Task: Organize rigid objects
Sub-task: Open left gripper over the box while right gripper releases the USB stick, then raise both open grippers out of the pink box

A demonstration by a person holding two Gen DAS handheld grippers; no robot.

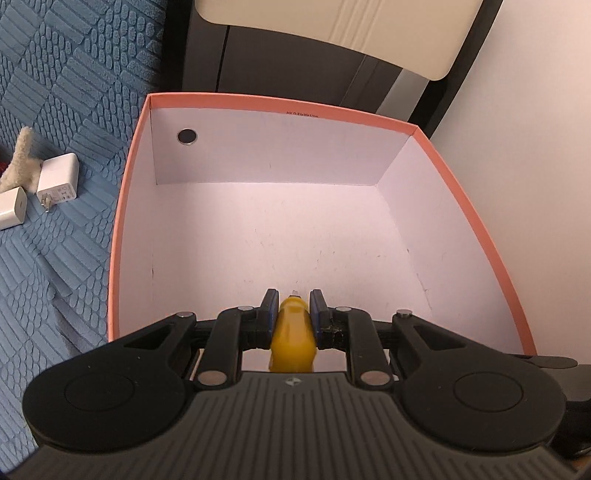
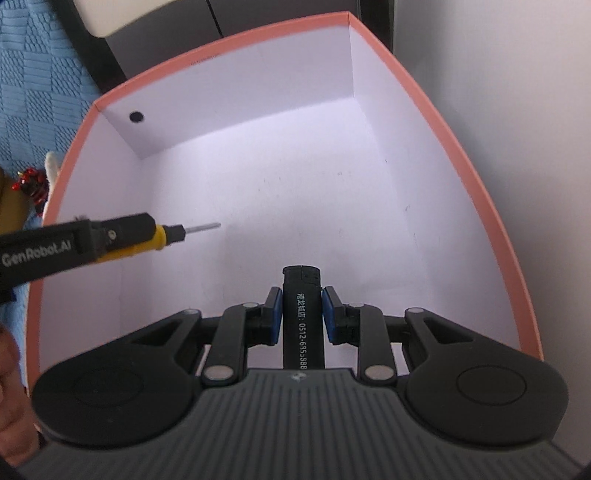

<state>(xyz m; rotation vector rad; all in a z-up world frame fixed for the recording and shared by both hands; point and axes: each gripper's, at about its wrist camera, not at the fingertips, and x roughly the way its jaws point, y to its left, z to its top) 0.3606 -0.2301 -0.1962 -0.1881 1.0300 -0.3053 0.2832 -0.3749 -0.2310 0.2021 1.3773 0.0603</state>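
Yellow screwdriver (image 1: 293, 334) between left fingers (image 1: 269, 306), black lighter (image 2: 303, 317) between right fingers (image 2: 275, 308)

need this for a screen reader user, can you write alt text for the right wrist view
The right tool grips a black lighter above an empty pink-rimmed white box. From the left, the left tool holds a yellow-handled screwdriver over the box.
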